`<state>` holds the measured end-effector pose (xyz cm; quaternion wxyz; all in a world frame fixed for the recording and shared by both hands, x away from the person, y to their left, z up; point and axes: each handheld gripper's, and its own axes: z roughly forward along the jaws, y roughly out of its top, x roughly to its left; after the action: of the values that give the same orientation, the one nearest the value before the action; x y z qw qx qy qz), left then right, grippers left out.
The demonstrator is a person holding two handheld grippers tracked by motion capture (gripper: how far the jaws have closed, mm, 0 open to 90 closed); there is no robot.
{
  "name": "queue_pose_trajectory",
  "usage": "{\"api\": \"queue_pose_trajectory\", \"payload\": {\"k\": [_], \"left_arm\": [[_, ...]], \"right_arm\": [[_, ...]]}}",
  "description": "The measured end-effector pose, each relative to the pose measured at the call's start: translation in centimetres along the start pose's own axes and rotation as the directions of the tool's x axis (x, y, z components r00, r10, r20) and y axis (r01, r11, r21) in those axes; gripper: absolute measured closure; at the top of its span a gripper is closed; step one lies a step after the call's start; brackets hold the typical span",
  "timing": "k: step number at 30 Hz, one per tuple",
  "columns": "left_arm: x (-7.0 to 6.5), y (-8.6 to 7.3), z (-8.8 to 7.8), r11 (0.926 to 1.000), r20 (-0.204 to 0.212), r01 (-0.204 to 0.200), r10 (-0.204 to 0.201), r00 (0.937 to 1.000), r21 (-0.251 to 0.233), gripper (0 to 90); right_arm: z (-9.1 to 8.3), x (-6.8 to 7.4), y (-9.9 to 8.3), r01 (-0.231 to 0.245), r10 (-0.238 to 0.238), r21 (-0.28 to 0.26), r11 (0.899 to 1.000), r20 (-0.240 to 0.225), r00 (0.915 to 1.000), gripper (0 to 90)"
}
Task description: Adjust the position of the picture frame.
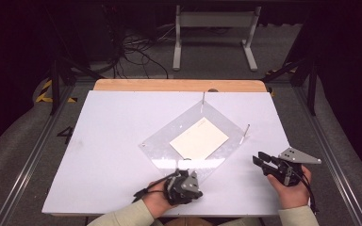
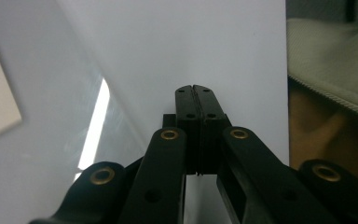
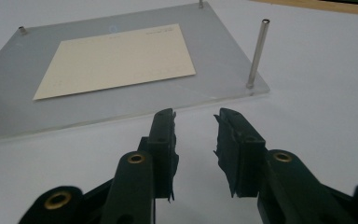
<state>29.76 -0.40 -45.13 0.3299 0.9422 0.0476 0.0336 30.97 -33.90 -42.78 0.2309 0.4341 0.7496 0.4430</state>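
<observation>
Two grippers wait near the clear square acrylic plate [image 1: 160, 141], which carries a cream rectangular paper card [image 1: 199, 138] in its middle. Our left gripper [image 1: 185, 175], pressed together, holds nothing at the plate's near corner. Our right gripper [image 3: 195, 122] is spread and empty; it could knock the thin metal pin [image 3: 257, 52] when we reach for the card.

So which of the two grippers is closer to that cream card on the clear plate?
Left. The left gripper sits at the near corner of the clear plate, just below the cream card. The right gripper hangs off the plate's right side, farther from the card.
</observation>
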Motion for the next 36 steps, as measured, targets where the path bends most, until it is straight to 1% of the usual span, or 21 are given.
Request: {"api": "queue_pose_trajectory", "payload": {"k": [1,5,6,7,8,9,11,14,15,16,17,18,19,20,21,23,26,31,33,35,36], "left_arm": [[-0.7,1.1,0.1,0.9990,-0.016,-0.043,0.043,0.9990,-0.011,90.0],[-0.4,1.2,-0.4,0.9984,-0.034,-0.031,0.030,0.9990,-0.047,87.5],[0.9,0.6,-1.3,0.9964,-0.076,0.028,-0.034,0.9965,-0.080,71.6],[1.8,0.2,-2.1,0.9915,-0.072,0.079,-0.087,0.9936,-0.103,67.5],[1.8,0.2,-2.1,0.9915,-0.072,0.079,-0.087,0.9936,-0.103,65.7],[2.9,-0.4,-2.9,0.9842,-0.075,0.120,-0.130,0.9887,-0.130,64.2],[4.9,-1.9,-5.0,0.9661,-0.130,0.185,-0.210,0.9691,-0.180,63.0],[8.0,-4.5,-8.0,0.9386,-0.239,0.277,-0.323,0.9157,-0.205,59.3],[9.0,-5.6,-8.8,0.9253,-0.270,0.318,-0.366,0.8903,-0.207,58.5],[10.2,-7.0,-9.7,0.9005,-0.290,0.367,-0.425,0.8575,-0.234,58.4],[10.9,-7.8,-10.2,0.8790,-0.281,0.406,-0.467,0.8381,-0.249,58.5],[12.5,-9.6,-10.8,0.8419,-0.290,0.477,-0.536,0.7929,-0.252,58.6],[13.1,-10.4,-11.0,0.8426,-0.323,0.483,-0.538,0.7787,-0.237,59.6],[13.1,-10.4,-11.0,0.8426,-0.323,0.483,-0.538,0.7787,-0.237,61.0],[13.4,-10.8,-11.0,0.8350,-0.324,0.497,-0.550,0.7699,-0.236,61.0],[14.0,-11.4,-10.7,0.8207,-0.304,0.520,-0.571,0.7628,-0.237,61.8],[14.4,-11.6,-9.9,0.8414,-0.334,0.502,-0.540,0.7722,-0.201,65.1],[14.8,-11.9,-9.0,0.8484,-0.333,0.502,-0.528,0.7811,-0.169,78.5],[14.6,-11.6,-8.9,0.8616,-0.364,0.485,-0.504,0.7830,-0.150,82.8],[14.5,-11.6,-8.9,0.8618,-0.371,0.485,-0.503,0.7803,-0.150,82.9],[14.4,-11.5,-8.8,0.8568,-0.366,0.493,-0.512,0.7774,-0.151,82.9]], "right_arm": [[0.0,0.1,0.0,0.003,-0.003,0.002,1.000,-0.005,1.0000,66.3],[0.2,0.5,-0.1,0.017,-0.016,0.004,1.000,-0.023,0.9996,65.9],[0.4,0.7,-0.2,0.020,-0.019,0.010,1.000,-0.034,0.9993,65.5],[0.5,0.9,-0.2,0.024,-0.023,0.014,1.000,-0.039,0.9989,65.4],[0.5,0.9,-0.2,0.024,-0.023,0.014,1.000,-0.039,0.9989,65.4],[0.7,1.2,-0.3,0.036,-0.035,0.026,0.999,-0.047,0.9983,65.2],[0.8,1.3,-0.3,0.041,-0.040,0.028,0.999,-0.050,0.9980,65.0],[1.0,1.8,-0.2,0.057,-0.055,0.034,0.998,-0.058,0.9968,64.4],[1.0,1.9,-0.2,0.059,-0.057,0.035,0.998,-0.060,0.9966,64.3],[1.1,2.0,-0.2,0.060,-0.058,0.037,0.997,-0.063,0.9963,64.1],[1.2,2.1,-0.2,0.067,-0.064,0.041,0.997,-0.065,0.9959,64.0],[1.4,2.2,-0.3,0.073,-0.069,0.050,0.996,-0.070,0.9952,63.9],[1.5,2.3,-0.3,0.074,-0.070,0.053,0.996,-0.071,0.9950,63.7],[1.5,2.3,-0.3,0.074,-0.070,0.053,0.996,-0.071,0.9950,63.7],[1.5,2.4,-0.3,0.078,-0.073,0.058,0.995,-0.074,0.9945,63.6],[1.6,2.5,-0.3,0.082,-0.077,0.056,0.995,-0.077,0.9940,63.2],[1.7,2.5,-0.4,0.080,-0.075,0.061,0.995,-0.081,0.9939,63.0],[1.7,2.7,-0.4,0.087,-0.081,0.062,0.994,-0.092,0.9925,62.6],[1.7,2.8,-0.4,0.089,-0.083,0.063,0.994,-0.093,0.9923,62.4],[1.7,2.8,-0.4,0.089,-0.083,0.063,0.994,-0.093,0.9922,62.4],[1.7,2.8,-0.4,0.087,-0.082,0.061,0.994,-0.091,0.9925,62.3]]}}
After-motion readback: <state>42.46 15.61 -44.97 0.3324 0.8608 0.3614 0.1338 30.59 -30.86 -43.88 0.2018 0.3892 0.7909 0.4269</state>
